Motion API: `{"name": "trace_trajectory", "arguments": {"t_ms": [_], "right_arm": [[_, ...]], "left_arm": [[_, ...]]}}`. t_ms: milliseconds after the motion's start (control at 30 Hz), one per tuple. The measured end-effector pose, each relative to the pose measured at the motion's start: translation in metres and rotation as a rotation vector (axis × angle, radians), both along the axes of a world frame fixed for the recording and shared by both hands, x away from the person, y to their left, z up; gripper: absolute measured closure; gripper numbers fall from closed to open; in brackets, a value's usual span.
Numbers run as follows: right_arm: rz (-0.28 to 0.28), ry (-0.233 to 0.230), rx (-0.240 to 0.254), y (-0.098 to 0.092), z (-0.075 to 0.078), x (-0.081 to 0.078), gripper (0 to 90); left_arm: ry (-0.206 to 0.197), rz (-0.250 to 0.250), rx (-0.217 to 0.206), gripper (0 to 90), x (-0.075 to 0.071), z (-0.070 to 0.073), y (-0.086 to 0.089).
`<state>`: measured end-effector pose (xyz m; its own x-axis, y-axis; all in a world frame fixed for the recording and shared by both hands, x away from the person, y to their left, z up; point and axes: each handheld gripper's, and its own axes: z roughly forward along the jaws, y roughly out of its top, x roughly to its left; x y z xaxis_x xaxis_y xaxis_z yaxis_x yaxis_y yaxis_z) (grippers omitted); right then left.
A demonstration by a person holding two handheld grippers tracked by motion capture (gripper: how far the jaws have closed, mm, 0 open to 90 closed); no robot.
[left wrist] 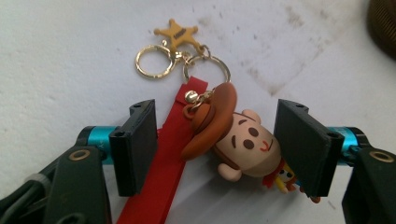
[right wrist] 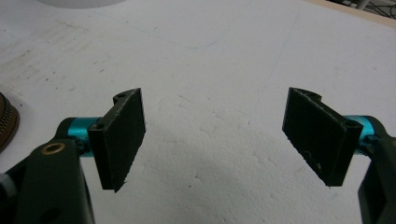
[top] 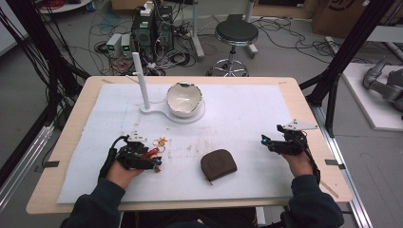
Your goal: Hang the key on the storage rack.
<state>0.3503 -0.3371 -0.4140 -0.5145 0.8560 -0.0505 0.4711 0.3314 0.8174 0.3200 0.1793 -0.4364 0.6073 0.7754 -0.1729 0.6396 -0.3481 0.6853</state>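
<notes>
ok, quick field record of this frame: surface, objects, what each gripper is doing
surface: white foam sheet on a wooden table
left gripper: open, jaws either side of a cowboy keychain lying on the sheet; not closed on it
keychain parts: red strap, gold rings, star charm
right gripper: open, nothing between its jaws, over bare sheet
pouch: brown zip pouch between the two grippers, near edge
stand: white stand with upright post, far centre
bowl: white bowl on the stand's round base

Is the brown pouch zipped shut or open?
Looks shut: the brown pouch lies flat on the table with no gap showing. Zipper too small to confirm.
</notes>
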Motion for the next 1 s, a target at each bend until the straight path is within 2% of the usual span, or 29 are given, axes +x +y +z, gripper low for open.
{"name": "trace_trajectory", "arguments": {"t_ms": [33,67,100,133,167,233,333,367,400,433,500,567,600,667,700,767,800,833,900,933,1000], "right_arm": [[0.003,0.001,-0.001,0.001,0.000,0.000,21.6],[0.003,0.001,-0.001,0.001,0.000,0.000,21.6],[0.003,0.002,-0.001,0.000,0.000,0.000,21.6],[0.003,0.002,-0.001,0.000,0.000,0.000,21.6],[0.003,0.004,0.000,0.000,0.000,0.000,21.6],[0.002,0.005,0.002,0.000,0.000,0.000,21.6],[0.000,0.001,0.003,-0.001,-0.001,0.000,21.6],[-0.002,0.003,0.004,-0.001,-0.001,0.000,21.6],[-0.001,0.003,0.003,-0.002,-0.001,0.000,21.6],[0.001,0.005,0.003,-0.002,-0.001,0.000,21.6],[-0.001,0.003,0.004,-0.002,-0.001,0.000,21.6],[-0.001,0.002,0.003,-0.002,-0.001,0.000,21.6],[-0.001,0.003,0.003,-0.002,-0.001,0.000,21.6],[-0.002,0.007,0.005,-0.001,-0.001,0.000,21.6],[-0.002,0.010,0.007,-0.001,-0.001,0.000,21.6],[0.003,0.009,0.003,0.000,-0.001,0.000,21.6],[0.005,0.007,0.002,0.000,-0.001,0.000,21.6],[0.005,0.007,0.002,0.000,-0.001,0.000,21.6],[0.006,0.007,0.004,0.000,-0.001,0.000,21.6],[0.003,0.008,0.007,-0.001,-0.001,0.000,21.6],[-0.002,0.011,0.011,-0.001,-0.001,0.000,21.6]], "left_arm": [[-0.018,-0.004,-0.040,39.1,0.002,0.001,0.003],[-0.037,-0.003,-0.106,39.1,0.002,0.003,0.007],[-0.057,0.014,-0.104,66.3,0.003,0.006,0.010],[-0.094,0.008,-0.075,66.3,0.004,0.007,0.013],[-0.086,0.013,-0.109,69.0,0.006,0.006,0.016],[-0.079,0.018,-0.128,72.7,0.008,0.005,0.020],[-0.091,0.031,-0.115,72.1,0.006,0.006,0.018],[-0.084,0.046,-0.094,65.0,0.006,0.006,0.017],[-0.077,0.076,-0.081,54.0,0.005,0.006,0.015],[-0.087,0.090,-0.070,49.3,0.003,0.006,0.014],[-0.107,0.113,-0.032,47.0,0.000,0.008,0.011],[-0.098,0.150,-0.018,44.3,-0.003,0.009,0.008],[-0.098,0.162,-0.031,43.5,-0.004,0.008,0.006],[-0.091,0.141,-0.062,47.4,-0.002,0.005,0.005],[-0.065,0.105,-0.072,49.0,0.001,0.003,0.004],[0.008,0.056,-0.133,50.9,0.007,-0.006,0.003],[0.018,0.056,-0.141,52.2,0.008,-0.007,0.002],[0.022,0.049,-0.129,52.2,0.009,-0.006,0.002],[0.014,0.040,-0.125,54.4,0.009,-0.004,0.002],[0.012,0.039,-0.141,60.0,0.009,-0.003,0.003],[0.039,0.048,-0.181,61.3,0.012,-0.003,0.007]]}}
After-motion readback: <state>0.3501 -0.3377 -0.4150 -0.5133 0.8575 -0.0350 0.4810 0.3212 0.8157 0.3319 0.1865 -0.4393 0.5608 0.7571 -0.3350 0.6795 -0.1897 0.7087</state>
